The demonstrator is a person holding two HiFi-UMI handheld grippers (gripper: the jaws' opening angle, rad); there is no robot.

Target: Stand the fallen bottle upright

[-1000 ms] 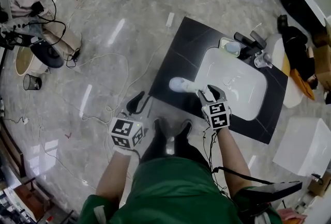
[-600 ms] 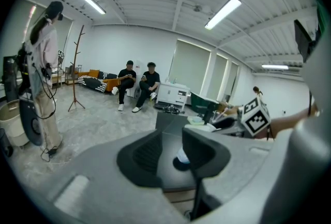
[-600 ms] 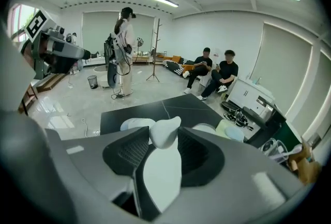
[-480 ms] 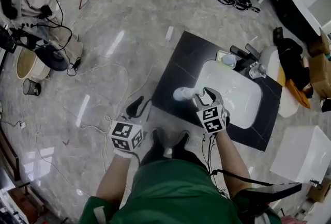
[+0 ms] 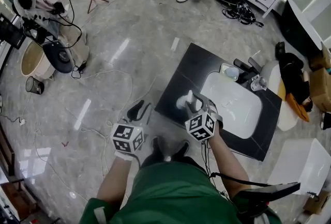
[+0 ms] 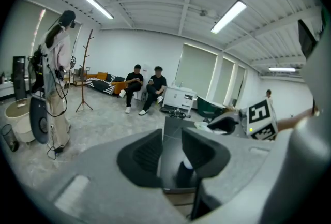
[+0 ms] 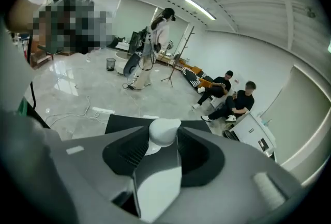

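Note:
The white bottle [image 5: 181, 102] hangs tilted over the left part of the black counter [image 5: 176, 80], with my right gripper [image 5: 193, 101] shut on it. In the right gripper view the bottle's white body [image 7: 164, 132] fills the gap between the two dark pads [image 7: 135, 151], and its rounded end sticks out past them. My left gripper [image 5: 135, 110] hovers over the floor left of the counter, apart from the bottle. Its jaws [image 6: 171, 150] stand a little apart with nothing between them.
A white sink basin [image 5: 234, 106] is set in the counter, with a faucet [image 5: 257, 82] and a small dish [image 5: 230, 70] at its far side. Cables [image 5: 111, 70] lie on the grey floor. Two people [image 6: 147, 91] sit far off.
My right gripper has risen and drawn back toward me while rolling, swinging the bottle from lying flat toward upright. My left gripper has lifted slightly.

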